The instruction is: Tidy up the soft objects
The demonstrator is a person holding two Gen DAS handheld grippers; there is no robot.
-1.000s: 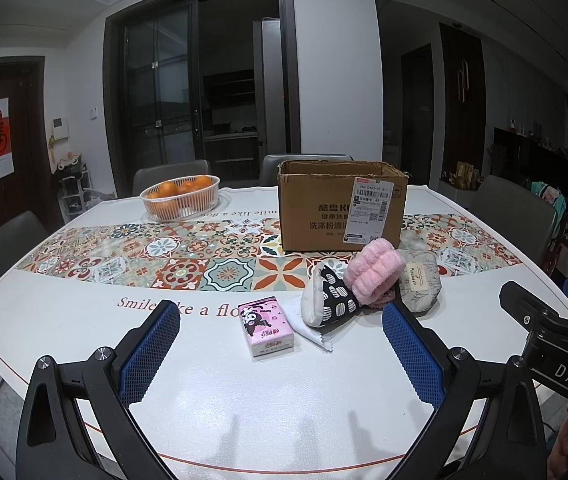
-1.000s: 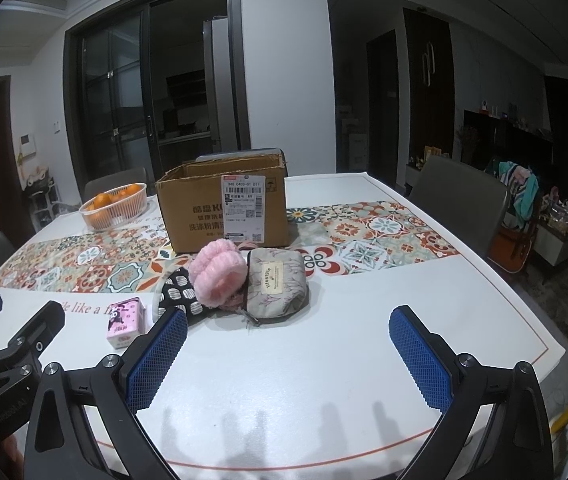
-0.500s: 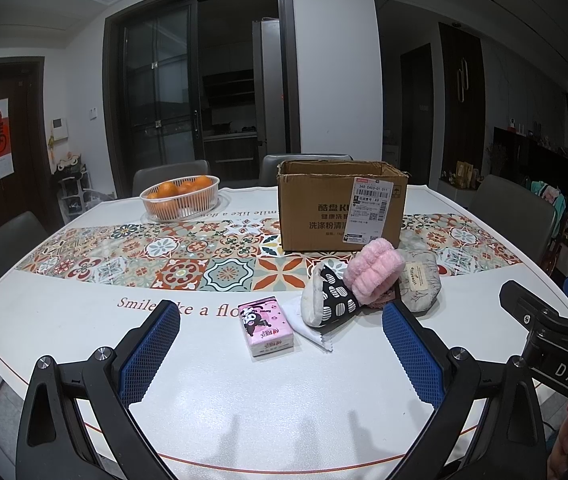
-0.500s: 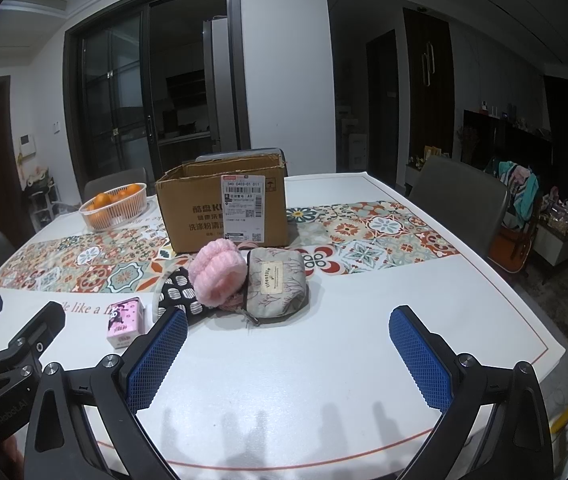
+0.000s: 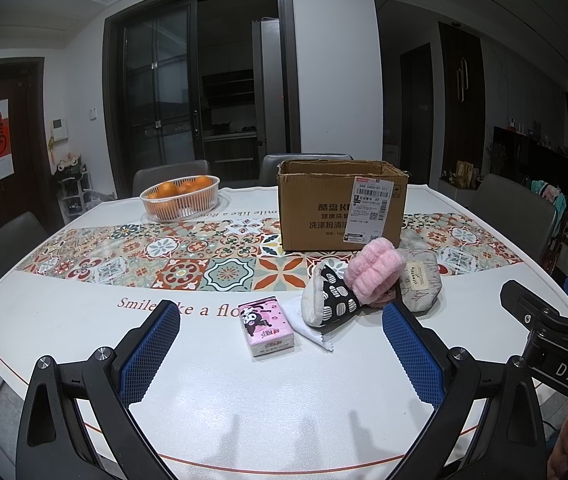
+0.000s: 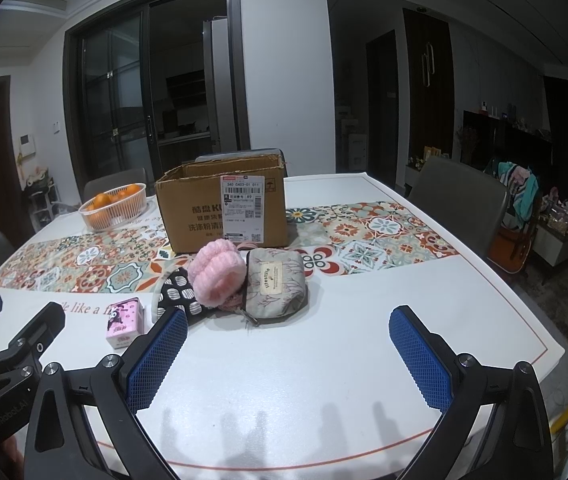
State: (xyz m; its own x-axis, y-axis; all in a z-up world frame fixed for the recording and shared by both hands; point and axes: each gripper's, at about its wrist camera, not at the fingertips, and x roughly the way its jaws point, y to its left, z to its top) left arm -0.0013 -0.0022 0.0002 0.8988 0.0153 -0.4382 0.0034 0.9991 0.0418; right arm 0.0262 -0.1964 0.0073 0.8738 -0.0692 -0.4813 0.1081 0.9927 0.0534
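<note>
An open brown cardboard box (image 5: 341, 204) stands behind the fluffy pink rolled cloth (image 5: 373, 270), which lies ahead of the left gripper (image 5: 280, 354) and right gripper (image 6: 287, 354), both spread wide and empty

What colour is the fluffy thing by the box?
Pink; the fluffy band shows best in the right wrist view.

On the bench (image 5: 84, 320): one cardboard box (image 5: 339, 204), one basket of oranges (image 5: 180, 197), one tissue pack (image 5: 266, 325), one pink scrunchie (image 5: 371, 276), two pouches — patterned (image 5: 329, 294), grey (image 5: 419, 282) — one white cloth (image 5: 315, 332).
</note>
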